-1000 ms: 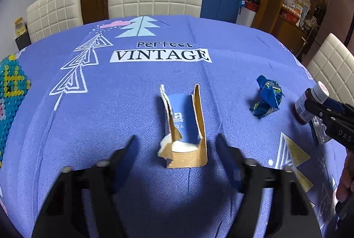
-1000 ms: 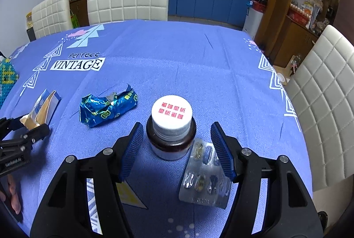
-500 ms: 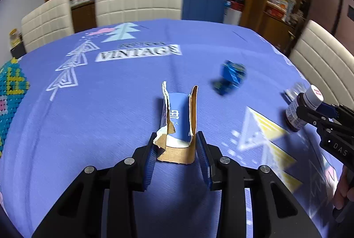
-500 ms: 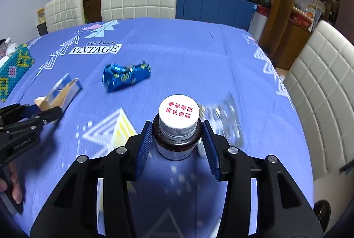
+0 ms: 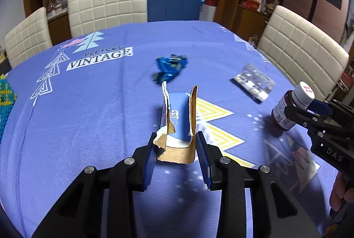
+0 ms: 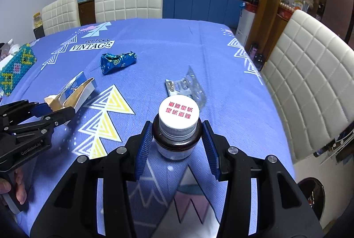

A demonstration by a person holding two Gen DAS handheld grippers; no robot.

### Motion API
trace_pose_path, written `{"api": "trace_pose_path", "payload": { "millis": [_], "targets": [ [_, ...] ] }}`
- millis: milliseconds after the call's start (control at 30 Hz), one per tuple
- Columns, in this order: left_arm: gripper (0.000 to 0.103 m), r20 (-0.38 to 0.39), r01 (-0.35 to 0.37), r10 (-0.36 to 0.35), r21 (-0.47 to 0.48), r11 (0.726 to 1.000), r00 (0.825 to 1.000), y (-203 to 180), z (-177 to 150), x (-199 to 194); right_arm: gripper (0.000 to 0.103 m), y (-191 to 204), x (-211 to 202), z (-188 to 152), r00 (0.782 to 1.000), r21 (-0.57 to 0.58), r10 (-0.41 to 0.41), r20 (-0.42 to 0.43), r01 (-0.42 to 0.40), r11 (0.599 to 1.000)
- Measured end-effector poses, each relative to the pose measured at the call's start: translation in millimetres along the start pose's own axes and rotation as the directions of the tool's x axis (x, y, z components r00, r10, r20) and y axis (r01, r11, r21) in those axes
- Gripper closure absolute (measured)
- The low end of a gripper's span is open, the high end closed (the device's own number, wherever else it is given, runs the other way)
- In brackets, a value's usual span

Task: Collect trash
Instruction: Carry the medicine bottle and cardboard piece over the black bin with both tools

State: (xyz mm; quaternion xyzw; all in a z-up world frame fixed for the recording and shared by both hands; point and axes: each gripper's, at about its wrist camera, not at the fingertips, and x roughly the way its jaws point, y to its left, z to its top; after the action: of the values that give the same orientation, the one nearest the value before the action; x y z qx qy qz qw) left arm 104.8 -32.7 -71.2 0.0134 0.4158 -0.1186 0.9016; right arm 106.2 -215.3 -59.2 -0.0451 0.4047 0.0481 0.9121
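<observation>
Blue tablecloth [image 6: 168,54] printed with white and yellow triangles; torn box [image 5: 178,127] brown and blue; crumpled wrapper [image 6: 117,62] shiny blue; bottle [image 6: 178,134] dark brown, white cap lettered red; blister pack [image 6: 188,87] silver.

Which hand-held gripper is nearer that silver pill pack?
Right. The right hand-held gripper holds the brown bottle just before the pill pack; the left, gripping torn cardboard, sits farther.

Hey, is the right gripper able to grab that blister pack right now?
Probably not: the right gripper is shut on the brown bottle. The blister pack lies bare just beyond it, so the bottle must go first.
</observation>
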Motion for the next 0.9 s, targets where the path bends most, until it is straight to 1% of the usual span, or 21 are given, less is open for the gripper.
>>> {"api": "trace_pose_path", "payload": {
  "millis": [167,400,533,900],
  "targets": [
    [0.069,0.003,0.020,-0.020,0.032,0.999,1.000,-23,1,-10,0.056,-13,-18,-10,1.000,0.012,-0.020,0.003,0.020,1.000],
    [0.069,-0.006,0.051,-0.051,0.111,0.993,0.999,-66,-4,-20,0.056,-40,-45,-30,0.999,0.053,-0.053,0.009,0.052,0.997],
    [0.069,-0.005,0.071,-0.071,0.156,0.985,0.997,-94,-4,-25,0.056,-61,-59,-42,0.997,0.087,-0.074,0.015,0.073,0.994],
    [0.069,-0.006,0.111,-0.113,0.256,0.960,0.994,-153,-6,-36,0.056,-108,-89,-68,0.991,0.172,-0.126,0.034,0.118,0.978]
  ]
}}
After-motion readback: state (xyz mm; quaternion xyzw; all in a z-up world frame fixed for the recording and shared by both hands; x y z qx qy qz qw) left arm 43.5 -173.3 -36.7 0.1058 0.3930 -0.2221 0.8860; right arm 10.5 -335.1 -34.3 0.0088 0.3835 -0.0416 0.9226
